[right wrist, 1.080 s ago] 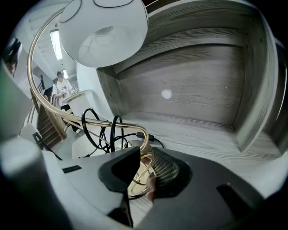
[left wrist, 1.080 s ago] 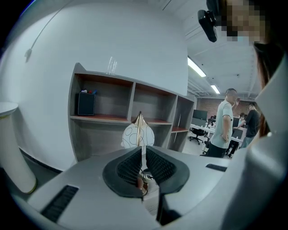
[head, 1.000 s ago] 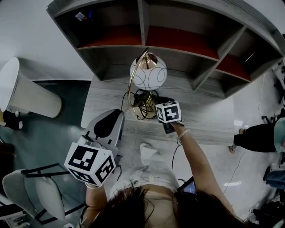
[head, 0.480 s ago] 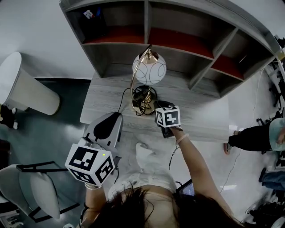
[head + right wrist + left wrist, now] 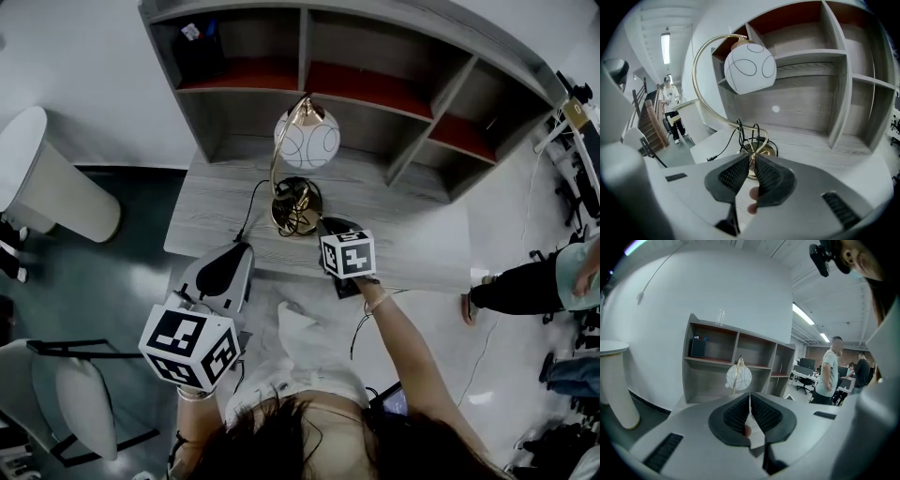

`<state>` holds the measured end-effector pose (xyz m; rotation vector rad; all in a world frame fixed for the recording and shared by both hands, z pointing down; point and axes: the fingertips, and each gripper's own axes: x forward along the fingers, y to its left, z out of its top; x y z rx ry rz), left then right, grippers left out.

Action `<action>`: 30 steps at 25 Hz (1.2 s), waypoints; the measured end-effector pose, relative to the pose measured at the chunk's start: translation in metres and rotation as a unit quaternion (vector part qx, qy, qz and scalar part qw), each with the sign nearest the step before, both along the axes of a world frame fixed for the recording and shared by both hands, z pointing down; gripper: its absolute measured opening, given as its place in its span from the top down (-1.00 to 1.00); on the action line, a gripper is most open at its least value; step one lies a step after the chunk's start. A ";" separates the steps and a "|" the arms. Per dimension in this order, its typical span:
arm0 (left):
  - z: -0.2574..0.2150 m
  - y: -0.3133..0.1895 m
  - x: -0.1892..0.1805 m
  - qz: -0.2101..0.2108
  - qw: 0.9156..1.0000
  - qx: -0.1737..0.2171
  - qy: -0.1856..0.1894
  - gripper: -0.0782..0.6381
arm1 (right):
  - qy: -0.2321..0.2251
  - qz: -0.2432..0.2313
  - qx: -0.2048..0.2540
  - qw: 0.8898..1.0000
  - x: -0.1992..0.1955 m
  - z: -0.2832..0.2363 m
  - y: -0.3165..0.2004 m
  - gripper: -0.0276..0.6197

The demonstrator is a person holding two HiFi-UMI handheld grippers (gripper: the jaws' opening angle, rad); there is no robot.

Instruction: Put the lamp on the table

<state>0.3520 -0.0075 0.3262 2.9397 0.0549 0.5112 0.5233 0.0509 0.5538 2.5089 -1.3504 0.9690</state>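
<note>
Your right gripper [image 5: 752,160] draws back from the lamp [image 5: 750,68], jaws nearly pressed together, apparently empty; it stands placed on the table [image 5: 820,150].

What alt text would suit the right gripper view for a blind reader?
A brass lamp with a white globe shade stands on a grey wooden table before open shelves, its cord looped around the base. The right gripper, jaws nearly closed and empty, points at it.

Bare table [image 5: 422,246] right of the lamp [image 5: 306,141] (shelf unit [image 5: 375,86] close behind, cord [image 5: 251,199] on its left).
</note>
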 end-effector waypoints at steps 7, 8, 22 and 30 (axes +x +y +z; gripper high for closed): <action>0.003 0.012 -0.026 -0.009 1.000 0.013 -0.005 0.72 | 0.017 -0.004 0.001 1.000 -0.033 -0.012 0.015 0.79; 0.003 0.014 -0.030 -0.010 1.000 0.014 -0.005 0.72 | 0.019 -0.004 0.001 1.000 -0.037 -0.013 0.017 0.80; 0.005 0.046 -0.098 -0.040 0.999 0.013 0.008 0.72 | 0.037 -0.015 0.023 0.999 -0.099 -0.037 0.052 0.81; 0.000 0.061 -0.134 -0.060 0.998 -0.001 0.025 0.72 | 0.045 -0.029 0.027 0.998 -0.136 -0.053 0.071 0.81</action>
